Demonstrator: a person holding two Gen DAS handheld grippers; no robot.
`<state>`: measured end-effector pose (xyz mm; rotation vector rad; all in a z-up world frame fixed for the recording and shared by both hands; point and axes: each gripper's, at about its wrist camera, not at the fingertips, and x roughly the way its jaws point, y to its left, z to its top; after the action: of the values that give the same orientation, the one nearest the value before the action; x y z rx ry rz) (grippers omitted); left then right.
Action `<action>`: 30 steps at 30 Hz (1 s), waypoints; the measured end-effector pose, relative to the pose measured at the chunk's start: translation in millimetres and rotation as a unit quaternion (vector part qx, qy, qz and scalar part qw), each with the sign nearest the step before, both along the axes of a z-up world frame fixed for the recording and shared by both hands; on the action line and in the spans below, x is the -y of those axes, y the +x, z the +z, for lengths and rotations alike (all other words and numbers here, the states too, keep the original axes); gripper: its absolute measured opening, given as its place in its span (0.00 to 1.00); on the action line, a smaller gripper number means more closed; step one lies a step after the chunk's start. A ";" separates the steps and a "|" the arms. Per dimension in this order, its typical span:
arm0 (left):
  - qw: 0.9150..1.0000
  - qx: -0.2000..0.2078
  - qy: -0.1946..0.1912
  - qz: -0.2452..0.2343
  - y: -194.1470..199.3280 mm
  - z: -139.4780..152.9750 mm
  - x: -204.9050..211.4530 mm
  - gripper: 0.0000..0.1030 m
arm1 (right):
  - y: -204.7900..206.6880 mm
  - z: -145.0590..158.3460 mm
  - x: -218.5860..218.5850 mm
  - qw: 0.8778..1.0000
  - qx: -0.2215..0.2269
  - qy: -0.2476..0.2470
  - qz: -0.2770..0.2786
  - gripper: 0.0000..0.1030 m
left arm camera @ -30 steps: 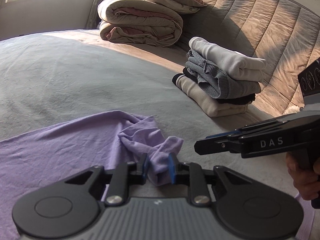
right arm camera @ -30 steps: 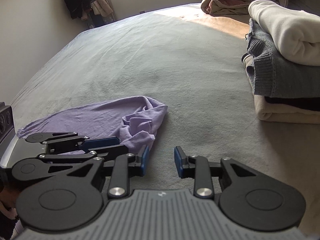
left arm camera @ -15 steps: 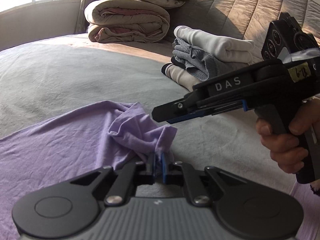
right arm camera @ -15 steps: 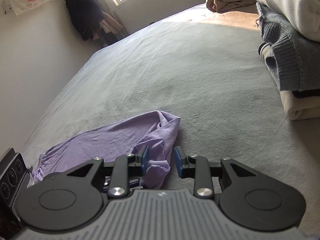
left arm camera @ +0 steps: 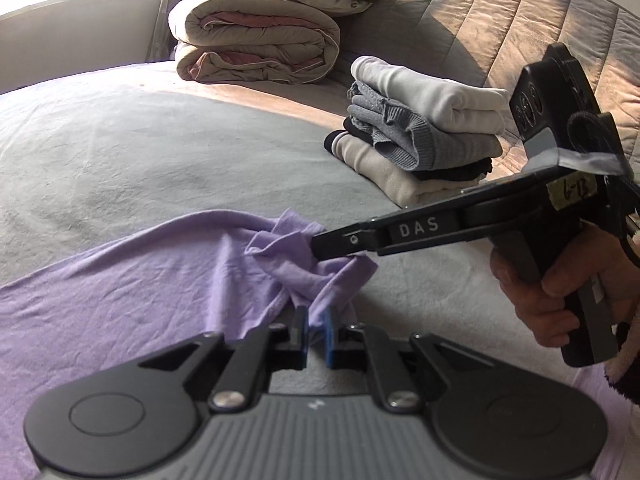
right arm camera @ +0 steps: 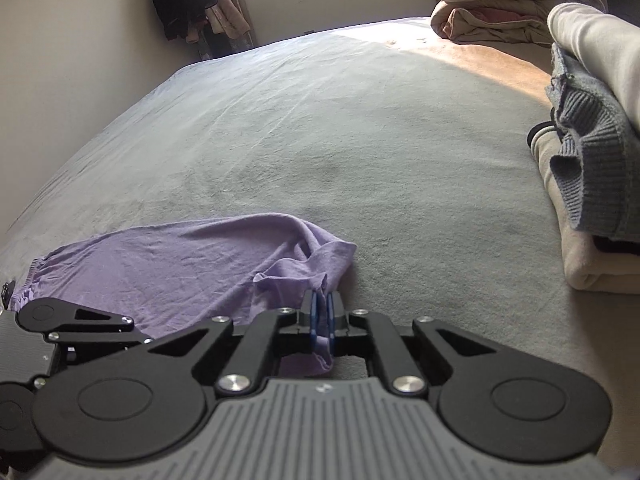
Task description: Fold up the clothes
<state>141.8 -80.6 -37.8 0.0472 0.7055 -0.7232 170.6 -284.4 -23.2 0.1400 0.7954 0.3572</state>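
1. The lilac garment (left arm camera: 132, 280) lies spread on the grey bed (left arm camera: 120, 152), flat to the left and bunched into a crumpled corner on its right side, just in front of both grippers.
2. The left gripper (left arm camera: 315, 334) is pinched nearly shut on a fold of that crumpled corner; a second ago its blue pads stood apart around the cloth, so this grip is fresh.
3. The right gripper (right arm camera: 321, 322) is closing at this moment, with a strip of the lilac cloth caught between its pads; half a second ago those pads were still apart on either side of it.
4. In the left wrist view the right gripper's tip sits in the bunched fabric just beyond the left one, the person's hand (left arm camera: 560, 292) wrapped round its handle.
5. Judgement: with both ends of the corner now taken close together, the garment looks ready to be lifted and pulled straight, or carried over for a first fold. Nothing of this piece is folded yet.
6. The stack of folded clothes (left arm camera: 420, 144) sits well apart by the padded headboard (left arm camera: 460, 28), with the rolled duvet (left arm camera: 256, 48) behind it.
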 end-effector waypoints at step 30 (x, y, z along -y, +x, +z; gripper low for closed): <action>0.984 0.030 0.111 0.133 73.2 2.2 -87.8 0.31 | 14.9 1.7 15.8 0.997 -0.024 -0.074 -0.007 0.03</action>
<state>215.0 7.2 -35.6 0.1751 0.7170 -0.3841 185.6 -300.2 -21.5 0.0145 0.8645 0.2817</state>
